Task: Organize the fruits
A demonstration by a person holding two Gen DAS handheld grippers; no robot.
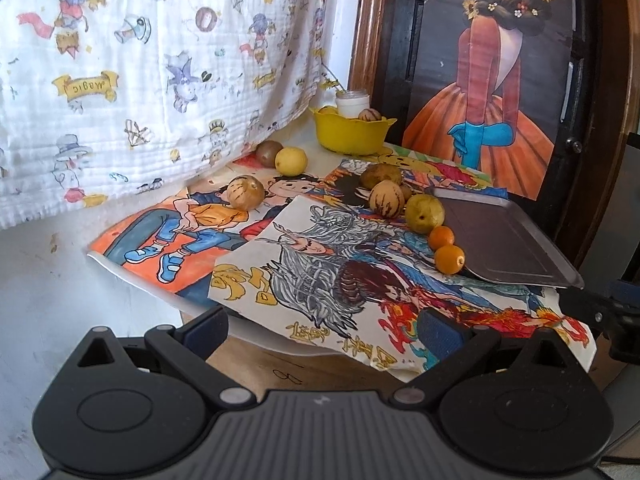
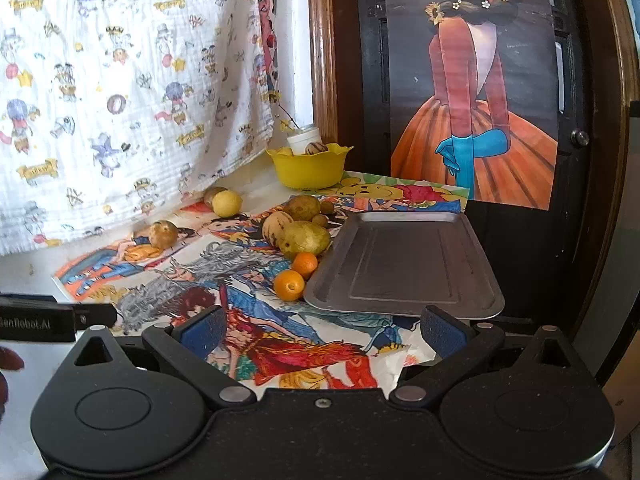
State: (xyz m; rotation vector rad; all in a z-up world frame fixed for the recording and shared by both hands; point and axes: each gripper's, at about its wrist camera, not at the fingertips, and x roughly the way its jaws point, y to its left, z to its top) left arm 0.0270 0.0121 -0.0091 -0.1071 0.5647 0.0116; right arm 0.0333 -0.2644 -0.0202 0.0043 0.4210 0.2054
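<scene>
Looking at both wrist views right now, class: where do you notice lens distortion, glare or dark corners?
Left wrist view: the fisheye bows the wooden frame, the corners go black, and the metal tray shows a pale sheen along its rim. Right wrist view: the same bending on the frame, dark corners, soft daylight through the printed cloth, and the open right claw looms large at the bottom.

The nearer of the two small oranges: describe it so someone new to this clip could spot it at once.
Find the bare metal tray on the right side of the table, lying over the coloured drawings. Two small oranges sit against its left edge, below a larger yellow-green fruit. The nearer orange is the one closest to the grippers, at the tray's front-left corner; unlike its deeper orange neighbour, it is paler and yellower.
</scene>
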